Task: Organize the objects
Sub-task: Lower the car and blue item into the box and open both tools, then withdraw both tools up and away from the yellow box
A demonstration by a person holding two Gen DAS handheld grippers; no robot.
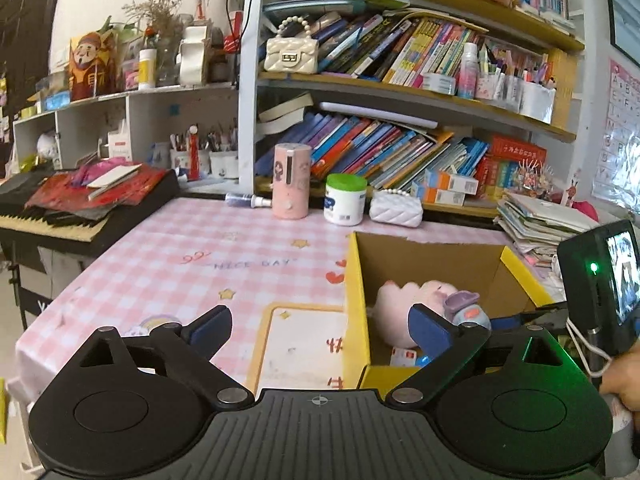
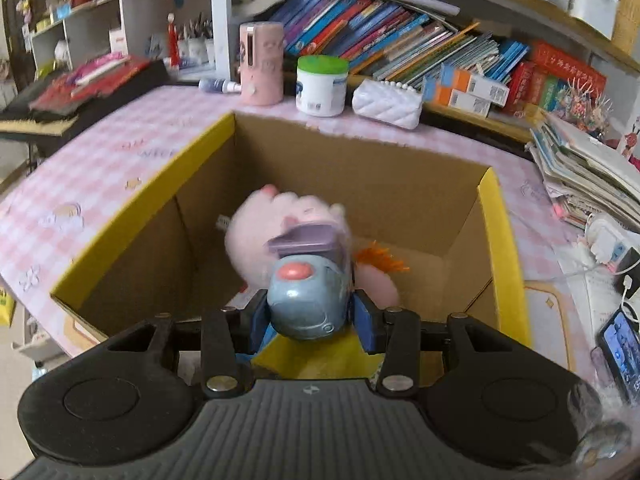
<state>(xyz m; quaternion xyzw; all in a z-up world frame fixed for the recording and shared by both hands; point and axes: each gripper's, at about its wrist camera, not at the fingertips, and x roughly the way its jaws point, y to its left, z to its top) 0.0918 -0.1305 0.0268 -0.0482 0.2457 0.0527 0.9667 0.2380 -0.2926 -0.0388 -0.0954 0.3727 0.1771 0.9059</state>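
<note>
My right claw (image 2: 310, 318) is clenched on a small blue-grey toy (image 2: 306, 300) with a pink spot on its nose and a lilac cap; both blue pads press its sides. I hold it above the near edge of the open cardboard box (image 2: 496, 216), the one with yellow flaps. Just ahead of that claw, down inside the box, lies a pink plush toy (image 2: 260, 232), blurred in this view, with an orange fringe (image 2: 380, 260) showing to its right. Something white and red lies on the box floor below the plush, too small for me to name.

My left claw (image 1: 322, 326) is released, its jaws spread wide with nothing between them. It hangs over the pink checked tabletop (image 1: 160, 256), its right finger in line with the box's left wall (image 1: 356, 280). From here I see the held toy (image 1: 468, 308) just past that finger, over the plush (image 1: 396, 300).

Well ahead of both claws, along the back of the tabletop, stand a pink cylinder (image 1: 291, 180), a white jar with a green lid (image 1: 345, 199) and a white quilted purse (image 1: 396, 207), side by side. Left of the left claw sits a black keyboard (image 1: 60, 216) with red papers on top.
</note>
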